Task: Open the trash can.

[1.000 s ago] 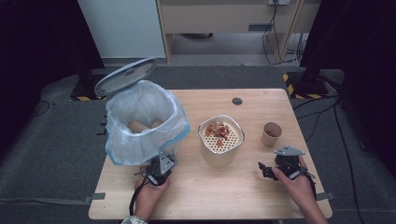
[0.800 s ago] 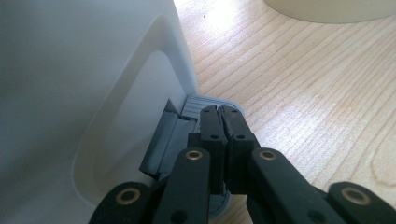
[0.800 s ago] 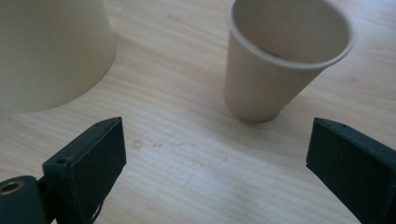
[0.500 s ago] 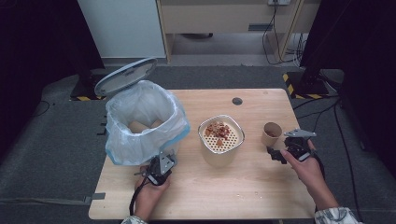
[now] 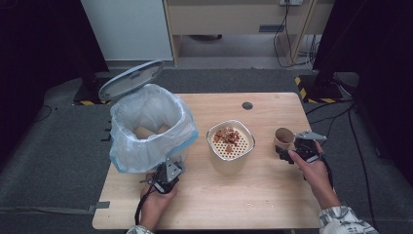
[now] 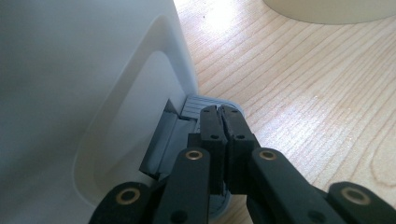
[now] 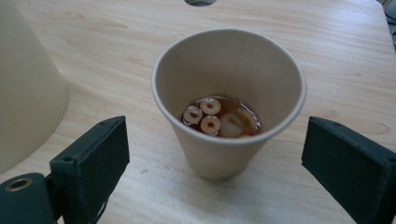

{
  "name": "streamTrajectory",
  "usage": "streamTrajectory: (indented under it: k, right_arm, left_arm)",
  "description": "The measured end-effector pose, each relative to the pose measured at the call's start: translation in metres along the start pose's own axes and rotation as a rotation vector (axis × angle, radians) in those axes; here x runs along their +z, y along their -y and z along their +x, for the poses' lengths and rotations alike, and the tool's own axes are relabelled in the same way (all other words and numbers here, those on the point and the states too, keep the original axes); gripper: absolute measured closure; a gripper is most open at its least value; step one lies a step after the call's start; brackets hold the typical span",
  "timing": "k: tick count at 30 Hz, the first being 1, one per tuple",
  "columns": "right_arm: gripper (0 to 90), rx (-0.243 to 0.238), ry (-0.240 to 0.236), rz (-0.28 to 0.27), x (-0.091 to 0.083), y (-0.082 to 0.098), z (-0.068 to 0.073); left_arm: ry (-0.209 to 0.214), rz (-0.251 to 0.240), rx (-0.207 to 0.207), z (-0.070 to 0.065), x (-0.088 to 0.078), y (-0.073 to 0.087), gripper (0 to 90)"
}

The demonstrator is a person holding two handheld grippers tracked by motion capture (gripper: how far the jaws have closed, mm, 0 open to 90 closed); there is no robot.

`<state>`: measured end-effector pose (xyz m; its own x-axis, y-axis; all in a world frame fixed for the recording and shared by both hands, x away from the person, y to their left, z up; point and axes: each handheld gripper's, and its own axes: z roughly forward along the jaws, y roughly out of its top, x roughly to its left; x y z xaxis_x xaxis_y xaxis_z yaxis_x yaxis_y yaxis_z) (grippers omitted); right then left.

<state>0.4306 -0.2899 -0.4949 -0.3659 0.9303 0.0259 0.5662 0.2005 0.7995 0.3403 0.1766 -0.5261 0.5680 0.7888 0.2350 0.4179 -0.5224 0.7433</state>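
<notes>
A brown paper cup stands on the right of the wooden table. It holds brown liquid with cereal rings. My right gripper is open around the paper cup; its jaws have just been closing a little and stand clear of the wall on both sides. My left gripper is shut at the foot of a white bin. Its tips rest on the bin's grey ribbed pedal, with nothing between them. The bin's lid stands up.
A cream bowl with a perforated insert and reddish food bits sits mid-table, left of the cup, and its side is close to my right gripper. A clear bag lines the bin. A round cable hole lies at the table's far edge.
My right hand has moved away from the table's near right edge up to the paper cup, bringing the jaws around it. The left hand and the bin lid have stayed put.
</notes>
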Motion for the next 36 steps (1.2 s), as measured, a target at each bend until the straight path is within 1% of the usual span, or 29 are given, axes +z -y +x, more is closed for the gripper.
streamTrajectory:
  k: [5, 6, 8, 10, 15, 17, 18, 21, 24, 25, 33, 36]
  right_arm:
    - [9.4, 0.029, 0.025, -0.022, 0.013, 0.001, -0.003]
    - [10.3, 0.031, 0.030, -0.035, 0.016, 0.001, -0.004]
    - [10.5, 0.037, 0.033, -0.042, 0.020, 0.002, -0.004]
    - [11.1, 0.050, 0.034, -0.061, 0.024, 0.002, -0.004]
    - [14.7, 0.046, 0.032, -0.087, 0.030, 0.002, -0.003]
    - [16.0, 0.051, 0.035, -0.087, 0.031, 0.002, -0.002]
    - [17.8, 0.055, 0.042, -0.098, 0.033, 0.003, -0.003]
    - [19.4, 0.053, 0.037, -0.115, 0.034, 0.003, -0.002]
    - [22.1, 0.052, 0.036, -0.116, 0.036, 0.003, -0.002]
    - [24.9, 0.049, 0.039, -0.119, 0.036, 0.004, -0.001]
    - [29.0, 0.007, 0.025, -0.135, 0.035, 0.004, -0.001]
    - [29.8, 0.011, 0.025, -0.155, 0.032, 0.002, -0.001]
  left_arm:
    - [0.003, -0.001, -0.004, 0.001, 0.000, 0.000, 87.5]
    - [0.004, -0.001, -0.004, 0.001, 0.000, 0.000, 87.5]
    - [0.004, -0.004, -0.007, 0.001, 0.000, 0.000, 87.5]
    - [0.006, -0.005, -0.009, 0.001, 0.000, 0.000, 87.5]
    - [0.006, -0.005, -0.009, 0.001, 0.000, 0.000, 87.5]
    - [0.005, -0.005, -0.008, 0.001, 0.000, 0.000, 87.5]
    - [0.004, -0.003, -0.007, 0.001, 0.000, 0.000, 87.4]
    - [0.006, -0.006, -0.010, 0.001, 0.000, 0.000, 87.5]
    - [0.006, -0.006, -0.009, 0.001, 0.000, 0.000, 87.4]
    - [0.006, -0.006, -0.009, 0.001, 0.000, 0.000, 87.5]
    - [0.007, -0.007, -0.010, 0.001, 0.000, 0.001, 87.5]
    - [0.006, -0.006, -0.010, 0.001, 0.000, 0.001, 87.4]
